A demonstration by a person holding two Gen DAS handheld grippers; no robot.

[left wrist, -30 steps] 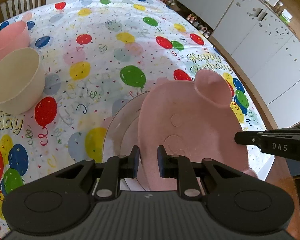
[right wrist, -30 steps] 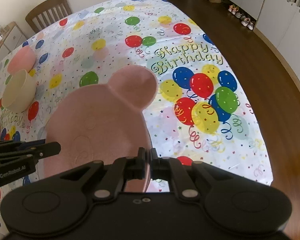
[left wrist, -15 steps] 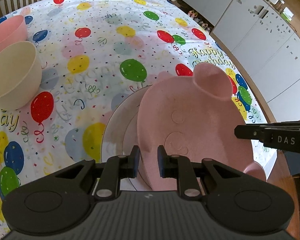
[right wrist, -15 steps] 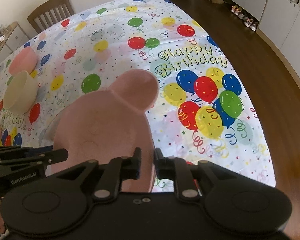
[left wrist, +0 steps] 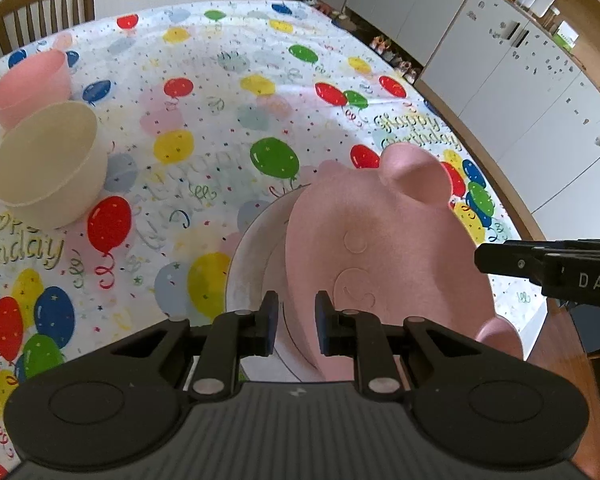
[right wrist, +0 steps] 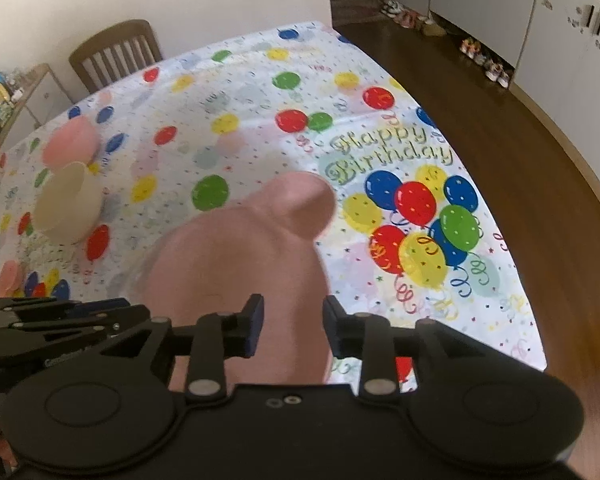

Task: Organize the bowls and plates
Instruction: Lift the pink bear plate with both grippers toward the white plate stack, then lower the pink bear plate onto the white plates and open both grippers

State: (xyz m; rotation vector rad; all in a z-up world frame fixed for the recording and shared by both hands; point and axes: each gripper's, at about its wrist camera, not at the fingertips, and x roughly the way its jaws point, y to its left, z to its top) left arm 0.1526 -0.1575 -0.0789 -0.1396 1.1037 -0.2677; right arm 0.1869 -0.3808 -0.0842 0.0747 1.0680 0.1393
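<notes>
Setting the pink bear-shaped plate [left wrist: 388, 248] squarely onto the clear plate [left wrist: 252, 256] on the counter [left wrist: 220, 92] is the step in hand, I judge. Both the left gripper [left wrist: 293, 322] and the right gripper [right wrist: 292, 326] have released jaws, grasping nothing. Best draw them back level, without nudging the rim. Two bowls [left wrist: 48, 168] stand well apart.

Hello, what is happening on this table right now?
A person is sorting dishes with two tools. The pink bear plate lies on a white plate. Both the left hand-held gripper and the right hand-held gripper are open around its edge. A cream bowl and pink bowl wait farther away.
</notes>
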